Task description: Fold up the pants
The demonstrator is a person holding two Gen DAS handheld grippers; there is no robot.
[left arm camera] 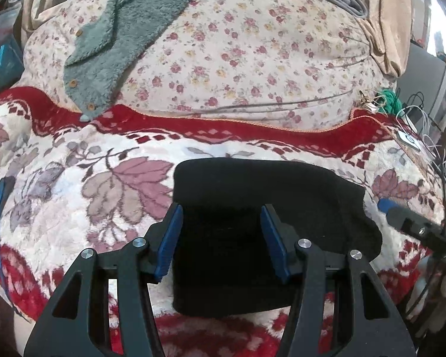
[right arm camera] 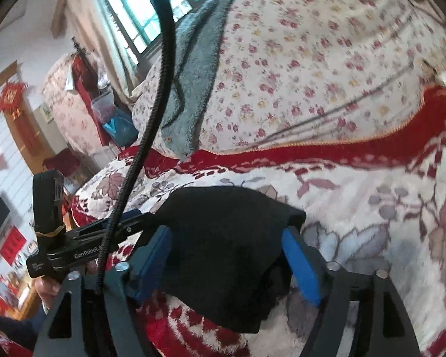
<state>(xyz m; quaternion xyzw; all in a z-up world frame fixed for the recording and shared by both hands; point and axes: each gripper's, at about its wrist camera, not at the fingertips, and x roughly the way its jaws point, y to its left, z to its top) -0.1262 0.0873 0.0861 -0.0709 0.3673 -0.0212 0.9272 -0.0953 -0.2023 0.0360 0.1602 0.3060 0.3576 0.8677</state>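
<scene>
Both grippers are sitting low over the bed. I am seeing the left gripper (left arm camera: pixel 221 238) at the bottom centre of its view, pointing forward and slightly down, blue pads (left arm camera: pixel 170 241) spread wide and released, gripping nothing. Between and beneath them the folded black pants (left arm camera: pixel 252 208) are lying as a compact bundle on the plush leaf-patterned blanket (left arm camera: pixel 89 184). From the right wrist view, the right gripper (right arm camera: pixel 226 264) is also standing spread apart, tilted, with the pants (right arm camera: pixel 223 238) bulging between its fingers; I cannot tell whether they are touching the cloth. Filling the upper frame, the floral quilt (left arm camera: pixel 252 59) is carrying a teal fleece garment (left arm camera: pixel 119 29) at upper left. A black cable (right arm camera: pixel 160 89) is crossing the right view's left side.
</scene>
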